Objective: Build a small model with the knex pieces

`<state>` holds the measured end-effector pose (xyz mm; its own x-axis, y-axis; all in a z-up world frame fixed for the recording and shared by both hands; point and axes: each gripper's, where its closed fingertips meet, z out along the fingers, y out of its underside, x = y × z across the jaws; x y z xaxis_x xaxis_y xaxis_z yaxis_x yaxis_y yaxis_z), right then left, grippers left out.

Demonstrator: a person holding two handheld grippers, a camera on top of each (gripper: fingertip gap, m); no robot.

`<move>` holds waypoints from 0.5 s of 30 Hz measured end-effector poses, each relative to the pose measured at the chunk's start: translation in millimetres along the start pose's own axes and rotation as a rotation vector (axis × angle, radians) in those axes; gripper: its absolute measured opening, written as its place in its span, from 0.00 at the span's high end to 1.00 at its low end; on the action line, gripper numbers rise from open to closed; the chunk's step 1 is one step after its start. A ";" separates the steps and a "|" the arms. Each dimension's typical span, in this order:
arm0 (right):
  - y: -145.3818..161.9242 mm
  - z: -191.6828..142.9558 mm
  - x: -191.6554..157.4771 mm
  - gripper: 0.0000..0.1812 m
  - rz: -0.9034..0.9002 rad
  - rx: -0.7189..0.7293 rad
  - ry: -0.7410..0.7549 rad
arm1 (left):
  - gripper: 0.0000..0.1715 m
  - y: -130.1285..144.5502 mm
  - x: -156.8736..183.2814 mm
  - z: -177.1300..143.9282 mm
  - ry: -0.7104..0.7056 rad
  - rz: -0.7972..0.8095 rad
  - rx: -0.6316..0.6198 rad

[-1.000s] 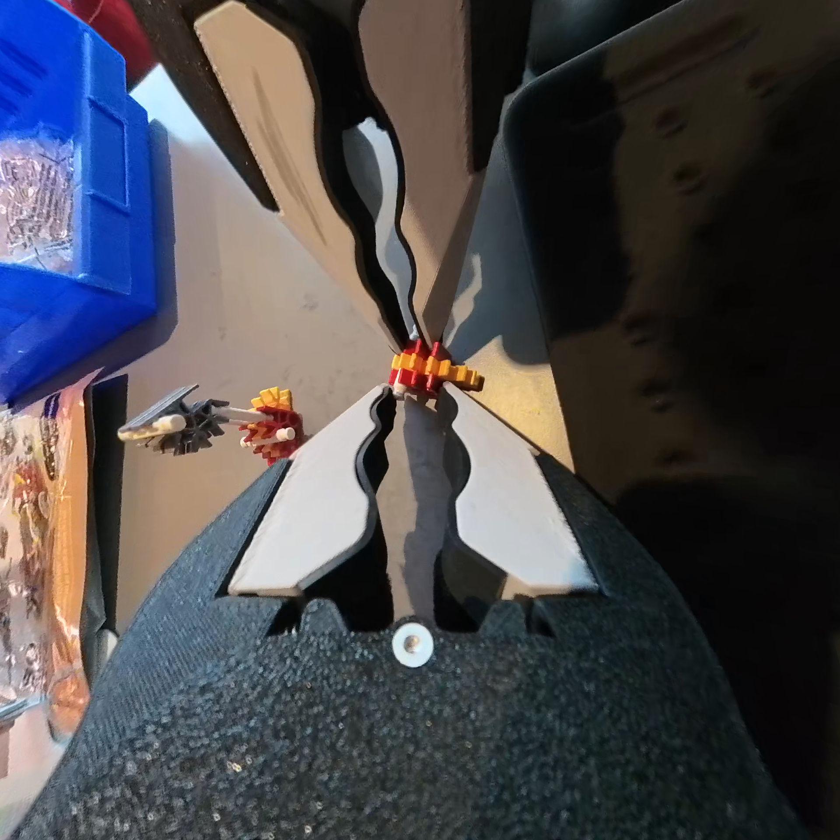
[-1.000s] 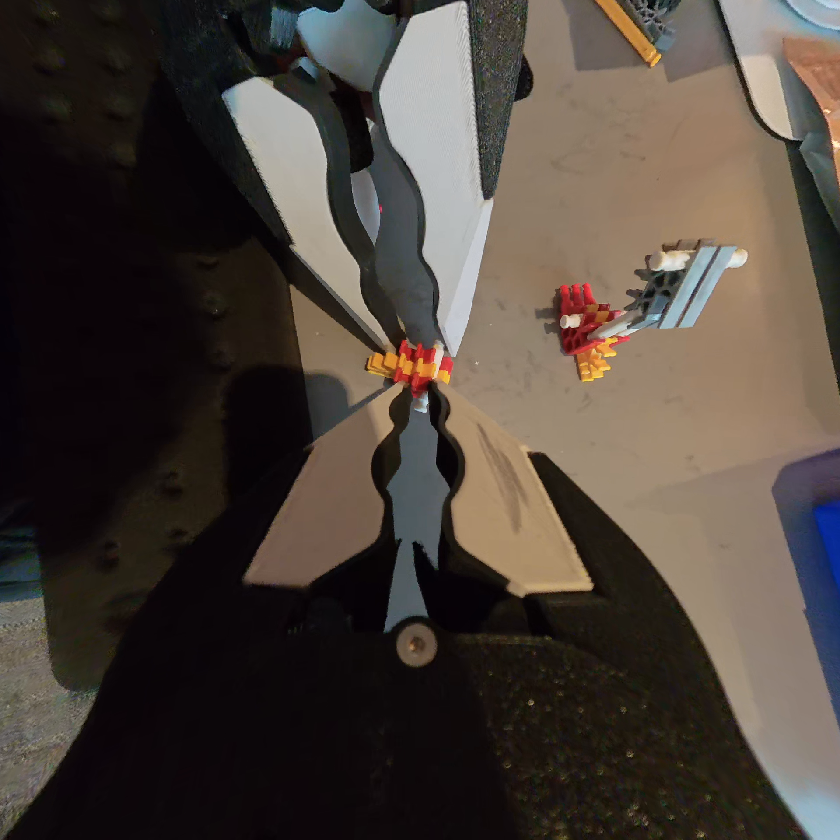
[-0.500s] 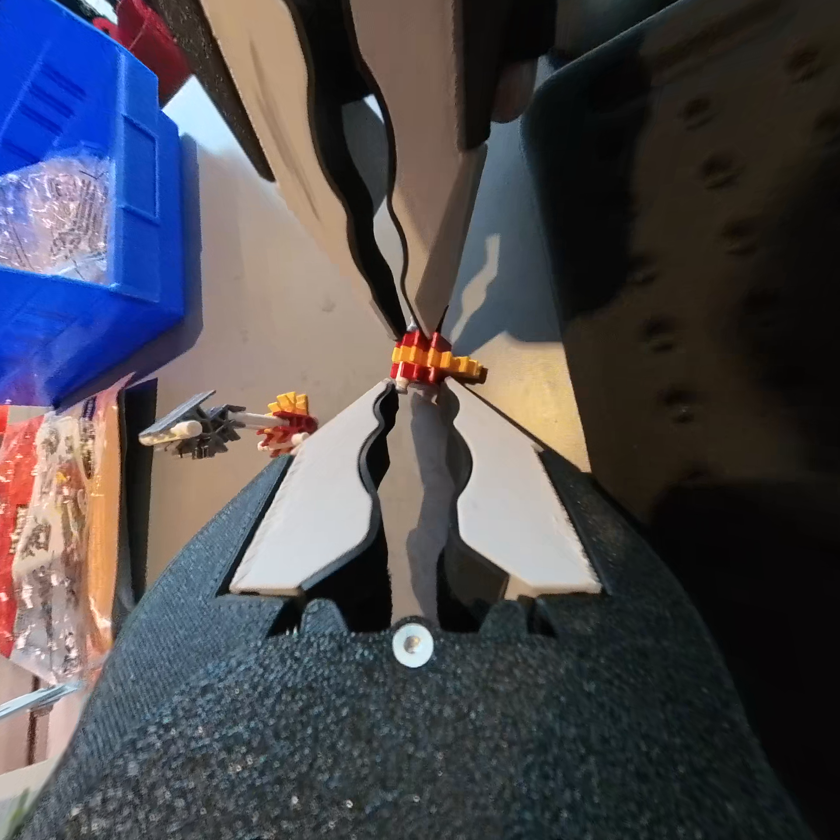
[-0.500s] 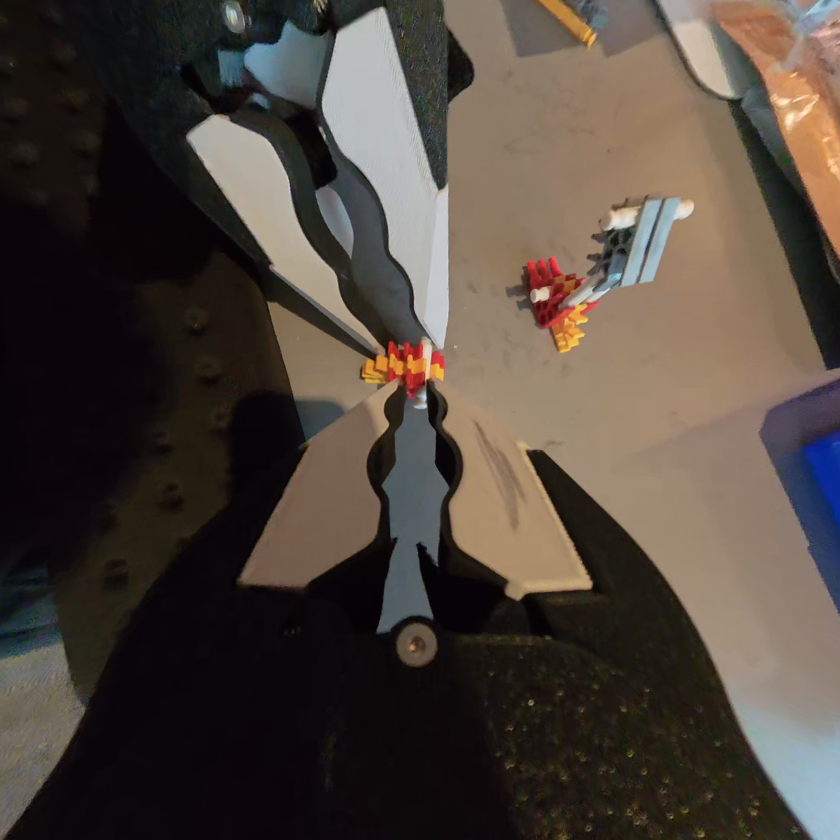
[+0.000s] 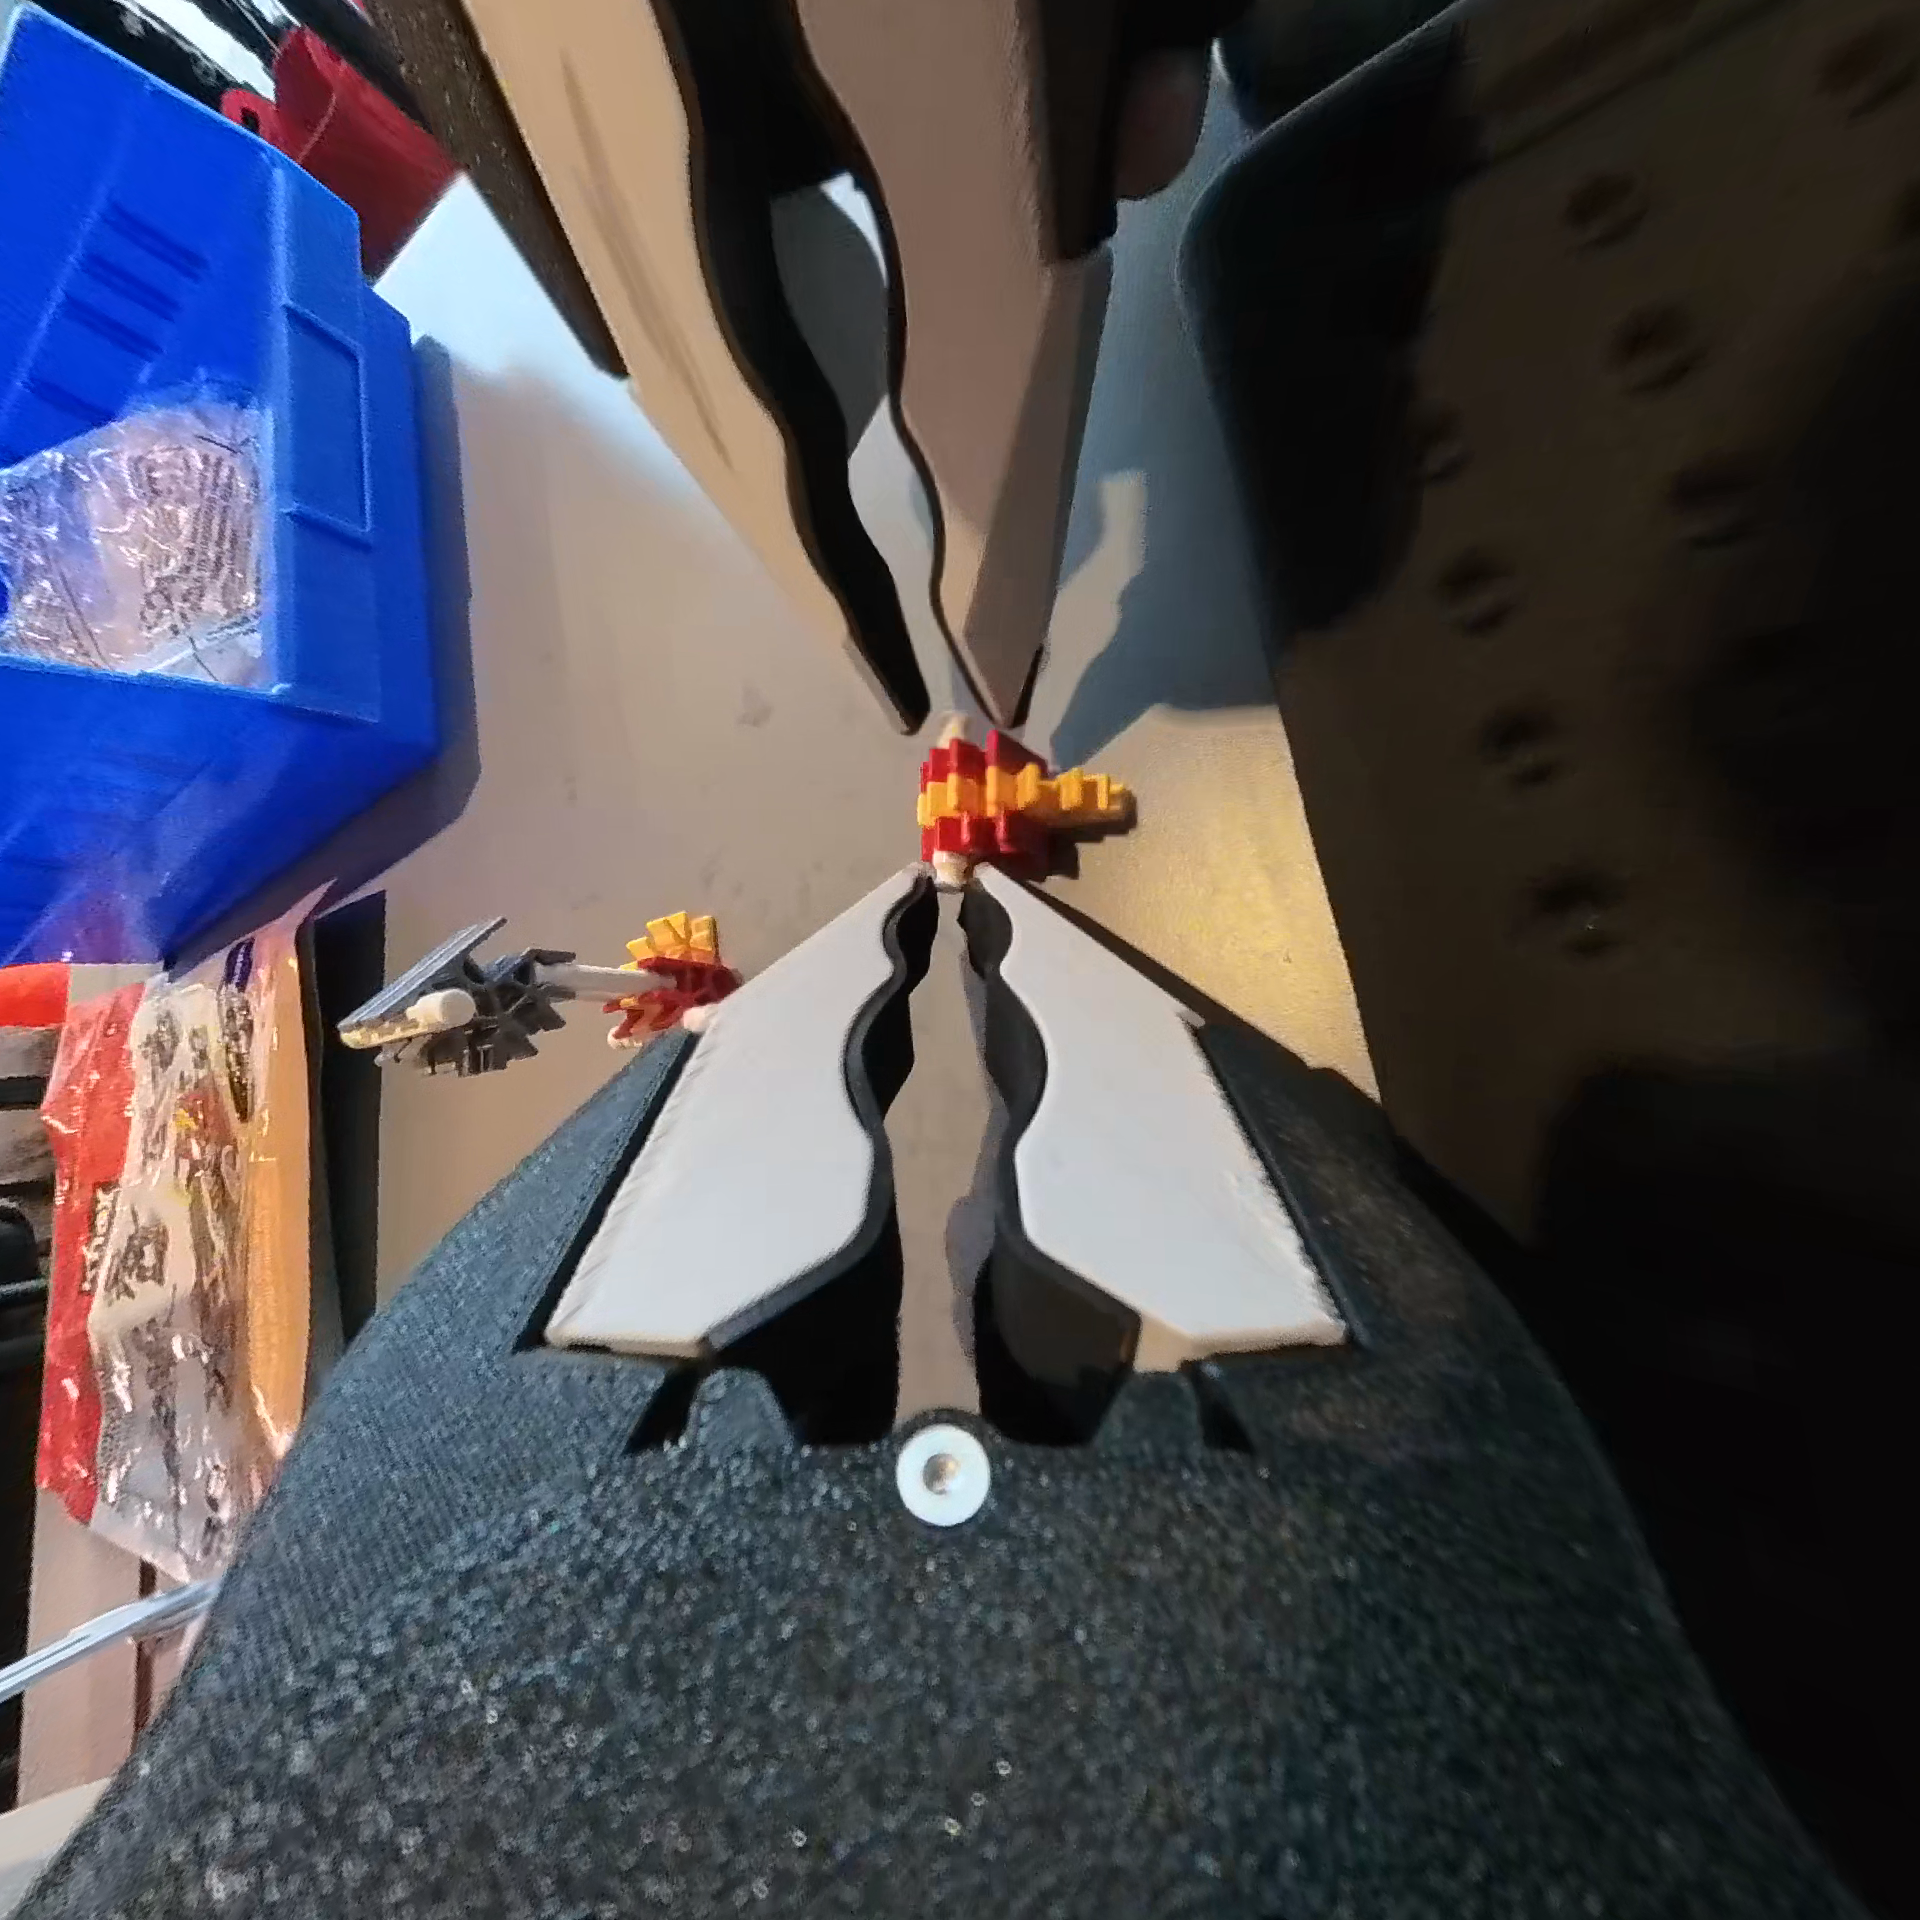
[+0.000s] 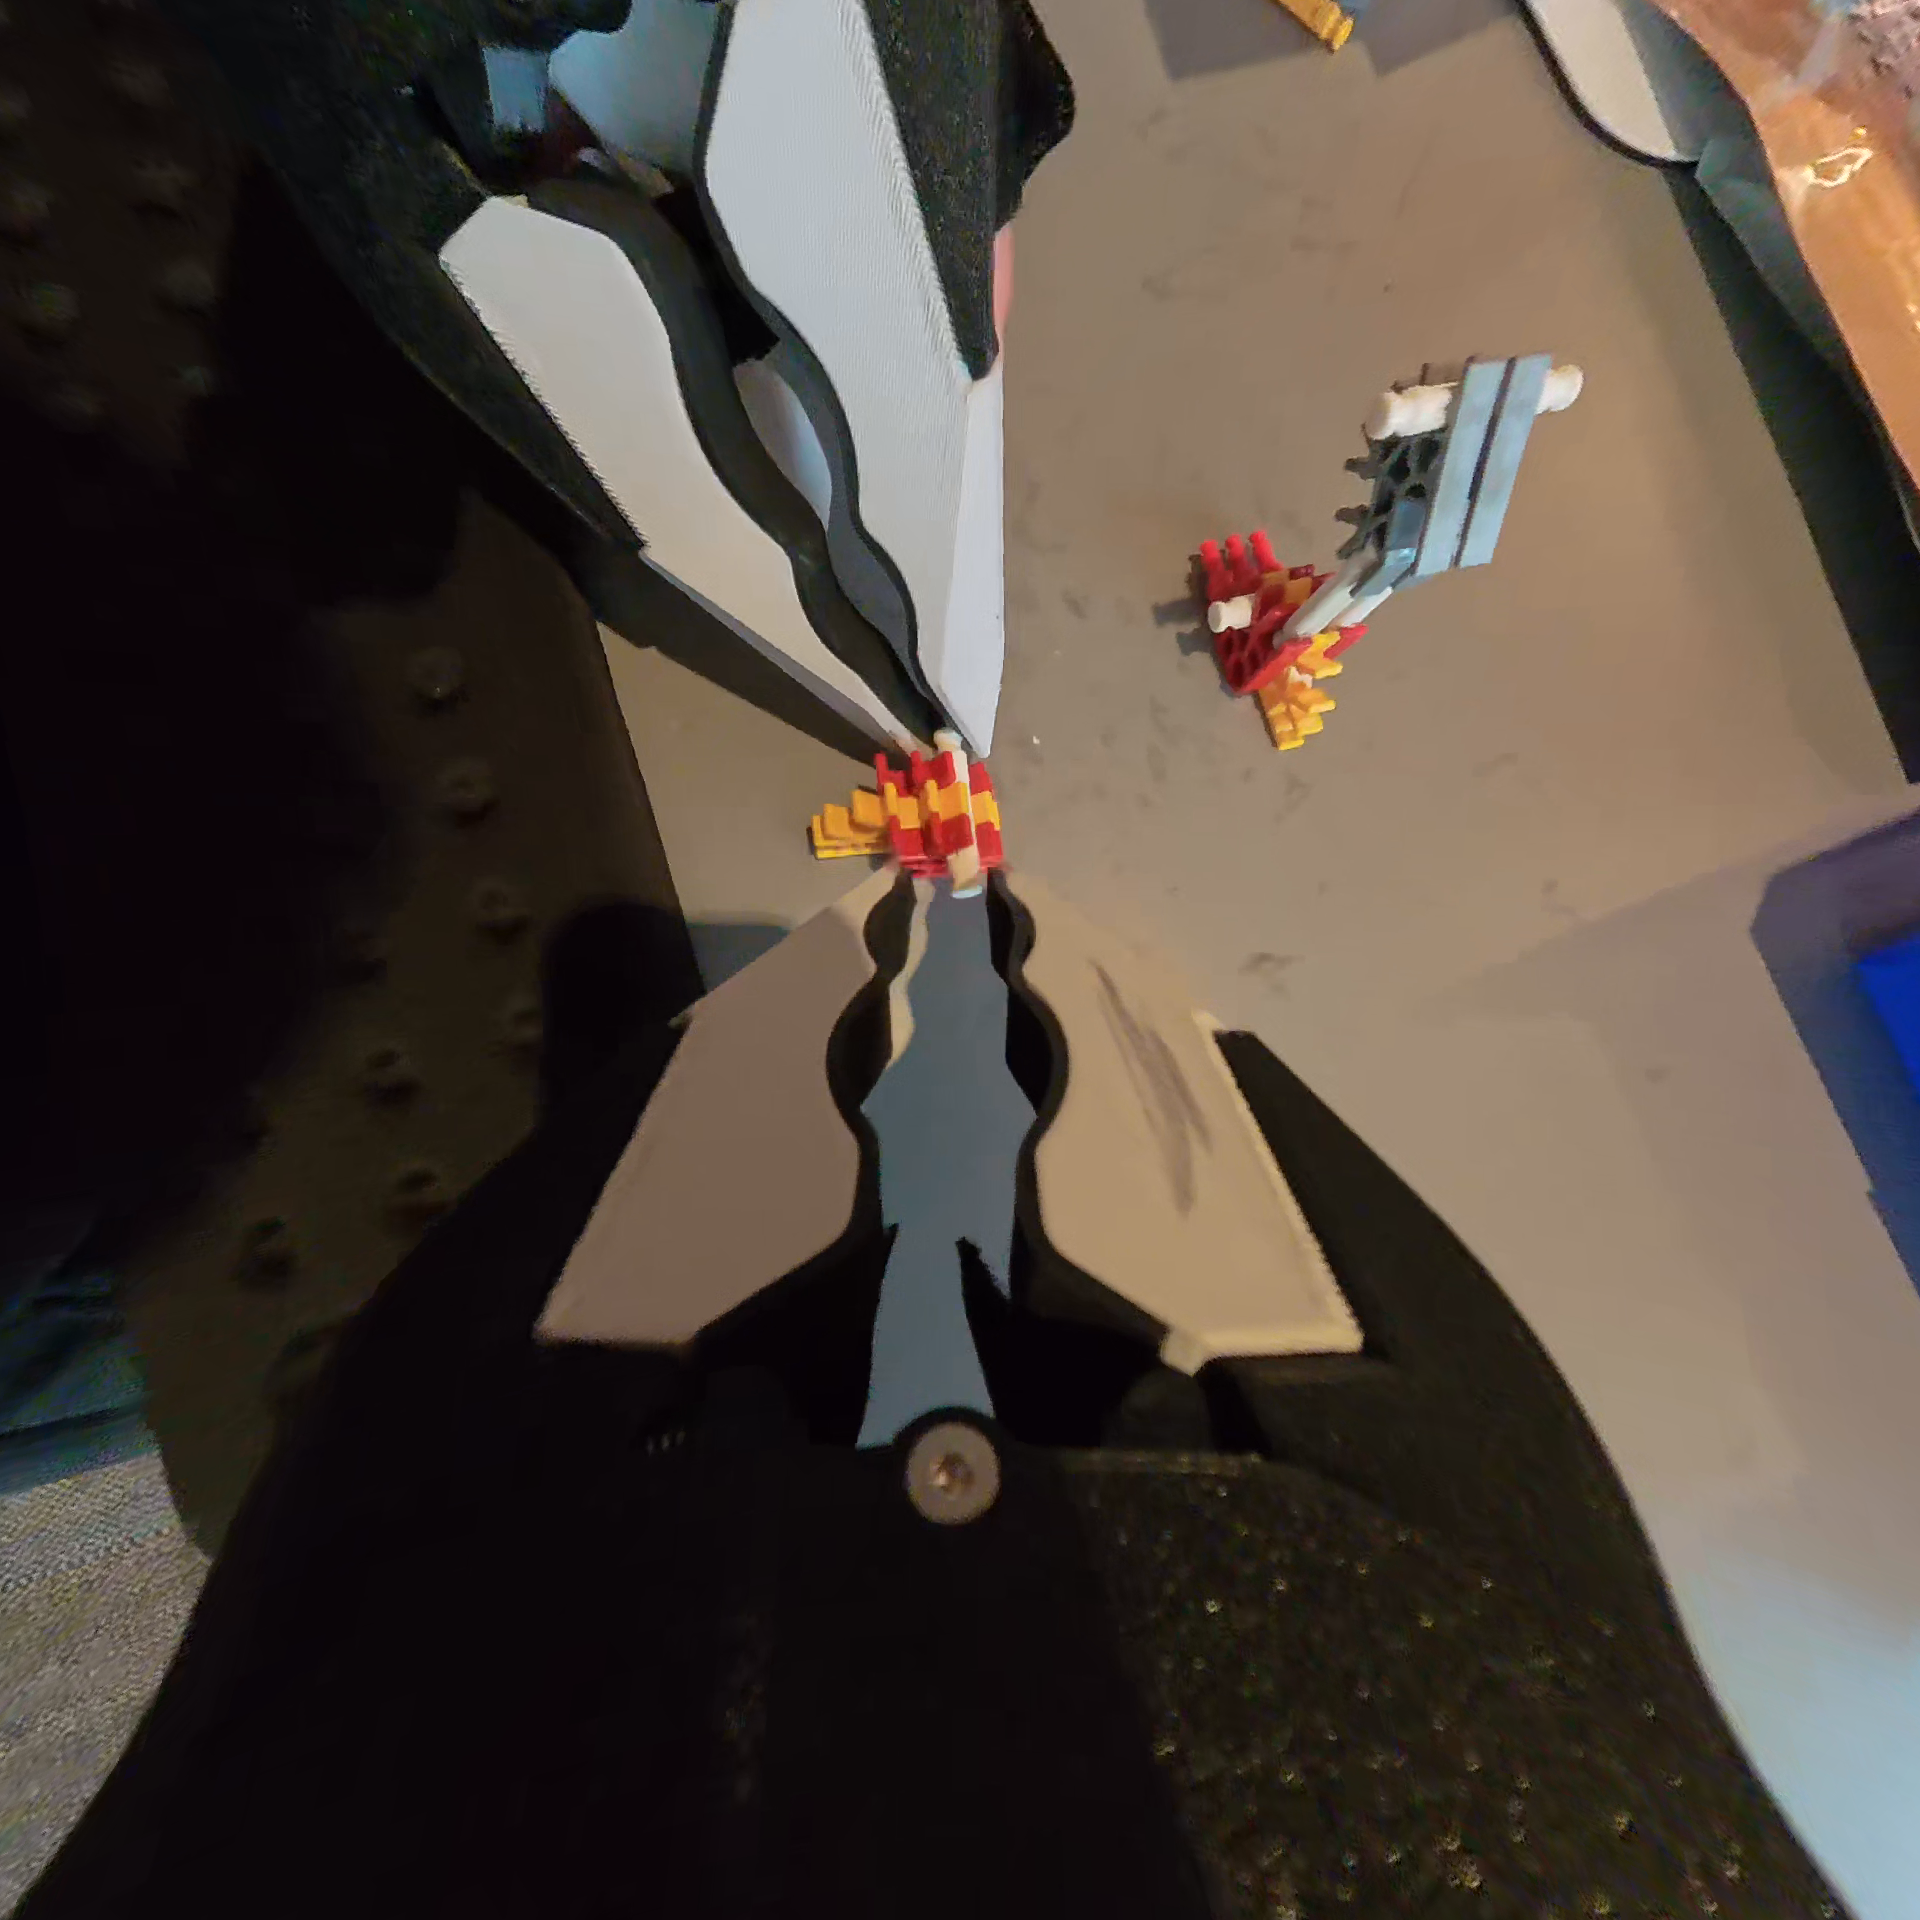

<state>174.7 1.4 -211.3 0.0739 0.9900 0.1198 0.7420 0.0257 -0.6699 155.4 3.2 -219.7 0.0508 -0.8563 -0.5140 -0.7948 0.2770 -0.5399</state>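
A small cluster of red and yellow toy connector pieces (image 5: 997, 805) on a white rod hangs above the grey table (image 5: 644, 623). My left gripper (image 5: 945, 881) is shut on the rod's near end. My right gripper (image 5: 964, 719) comes in from the far side, fingers nearly together on the rod's other end. In the right wrist view the cluster (image 6: 925, 816) sits between my right gripper (image 6: 948, 883) and my left gripper (image 6: 954, 740). A second build of red, yellow, grey and white pieces (image 5: 540, 992) lies on the table to the side, also in the right wrist view (image 6: 1382, 540).
A blue bin (image 5: 187, 499) holding a clear bag stands on the left, with a printed plastic bag (image 5: 177, 1195) below it. A black dimpled mat (image 5: 1610, 623) borders the table, also in the right wrist view (image 6: 260, 727). A blue bin corner (image 6: 1886, 997) shows at the right.
Both grippers stay on the cluster. The pair has tilted and drifted, so the blue bin and printed bag show more in the left view. The second build has not moved on the table.
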 end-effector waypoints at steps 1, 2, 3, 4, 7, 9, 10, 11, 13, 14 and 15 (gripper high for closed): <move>0.7 -2.2 0.0 0.92 0.004 0.000 0.001 | 0.97 -0.7 0.0 -0.8 0.001 -0.003 0.006; 0.0 -4.4 -0.1 0.91 0.001 0.006 -0.001 | 0.97 -1.0 -0.9 -1.5 -0.001 -0.010 0.011; -4.0 -6.4 -0.6 0.90 -0.001 0.023 -0.004 | 0.96 -1.6 -3.2 -2.4 -0.012 -0.014 0.019; -7.8 -7.5 -2.0 0.89 -0.010 0.031 -0.010 | 0.95 -2.7 -3.6 -3.1 -0.009 -0.021 0.029; -18.3 -5.9 -3.0 0.88 -0.055 0.031 -0.026 | 0.88 -4.7 1.3 -4.4 0.039 -0.060 0.051; -20.9 0.0 -6.5 0.88 -0.059 0.023 -0.069 | 0.85 -3.2 1.3 -4.8 0.047 -0.073 0.053; -19.3 3.7 -6.7 0.88 -0.060 0.011 -0.081 | 0.85 -3.4 0.9 -5.4 0.049 -0.083 0.060; -17.3 7.2 -6.1 0.88 -0.065 0.000 -0.085 | 0.85 -2.9 2.4 -5.4 0.061 -0.091 0.058; -16.3 10.9 -6.5 0.88 -0.061 -0.004 -0.098 | 0.85 -1.6 5.1 -3.8 0.073 -0.096 0.052; -16.3 11.5 -7.4 0.88 -0.060 -0.005 -0.106 | 0.86 -1.5 5.0 -2.4 0.069 -0.103 0.050; -15.9 11.8 -9.1 0.88 -0.060 -0.008 -0.117 | 0.88 -2.1 4.1 -0.9 0.062 -0.110 0.050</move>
<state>154.4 -6.4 -210.4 -0.0493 0.9961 0.0728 0.7481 0.0851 -0.6581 156.7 -1.3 -220.1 0.0972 -0.9078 -0.4080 -0.7552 0.1997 -0.6243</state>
